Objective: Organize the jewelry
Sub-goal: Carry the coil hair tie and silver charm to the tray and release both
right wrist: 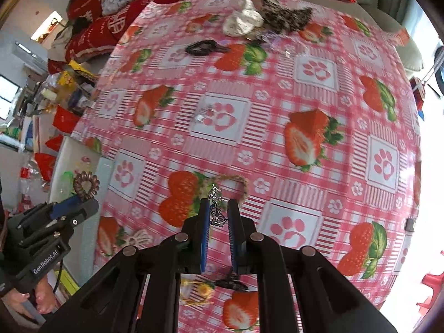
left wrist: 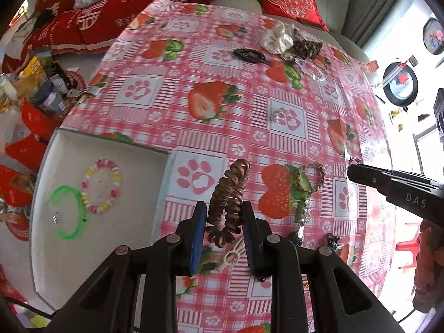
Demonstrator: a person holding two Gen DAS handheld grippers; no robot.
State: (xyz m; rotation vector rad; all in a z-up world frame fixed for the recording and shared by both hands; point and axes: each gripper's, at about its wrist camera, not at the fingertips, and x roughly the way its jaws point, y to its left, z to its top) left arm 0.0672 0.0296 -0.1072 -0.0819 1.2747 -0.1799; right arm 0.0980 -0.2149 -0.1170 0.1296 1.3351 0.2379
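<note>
My left gripper (left wrist: 224, 206) is shut on a brown spiral hair tie (left wrist: 229, 199) and holds it above the table beside the white tray (left wrist: 55, 249); it also shows in the right wrist view (right wrist: 86, 186). In the tray lie a green bracelet (left wrist: 68, 212) and a pink-yellow bead bracelet (left wrist: 101, 186). My right gripper (right wrist: 217, 204) is shut on a small silver ornament (right wrist: 217, 213), above a braided rope bracelet (right wrist: 236, 184). The rope bracelet also shows in the left wrist view (left wrist: 313, 177).
On the strawberry tablecloth (left wrist: 222, 127) lie a silver piece (left wrist: 277, 113), a black hair clip (left wrist: 249, 55), a white scrunchie (left wrist: 277, 38), a leopard scrunchie (left wrist: 305, 44), a cream bow clip (left wrist: 233, 255) and a yellow flower piece (right wrist: 204, 290). Clutter stands left of the table.
</note>
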